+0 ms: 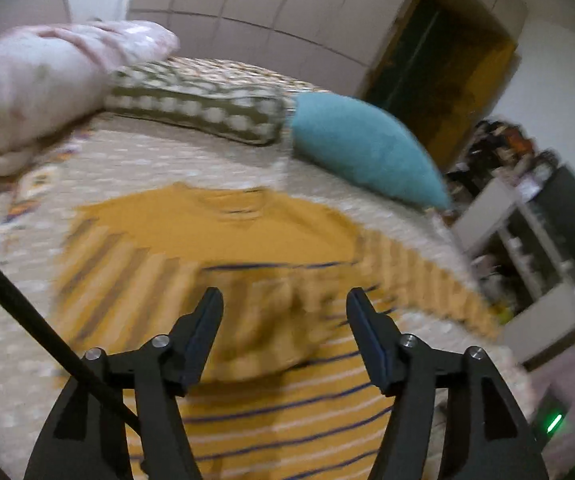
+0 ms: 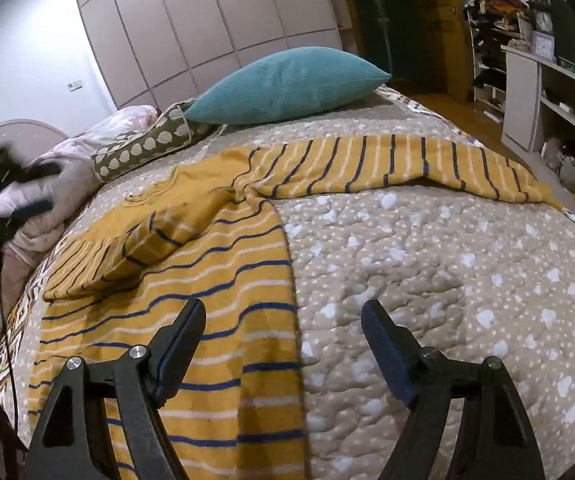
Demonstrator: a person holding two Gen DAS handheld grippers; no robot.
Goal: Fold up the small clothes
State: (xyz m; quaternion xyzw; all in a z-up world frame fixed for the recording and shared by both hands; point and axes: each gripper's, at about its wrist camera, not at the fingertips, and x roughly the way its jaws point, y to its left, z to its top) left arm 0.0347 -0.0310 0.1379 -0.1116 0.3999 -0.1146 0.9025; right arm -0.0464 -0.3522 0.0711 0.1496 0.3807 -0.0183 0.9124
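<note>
Lying flat, striped shirt (image 2: 223,264), collar toward teal pillow (image 2: 287,84); both grippers' fingers (image 1: 207,320) spread, empty.

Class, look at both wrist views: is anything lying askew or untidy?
Yes. On the striped yellow shirt, one sleeve is folded across the body and rumpled, while the other sleeve stretches straight out over the bedspread, so it looks lopsided.

Shirt (image 2: 223,248) on bedspread (image 2: 427,280), pillows (image 2: 287,88) behind.
</note>
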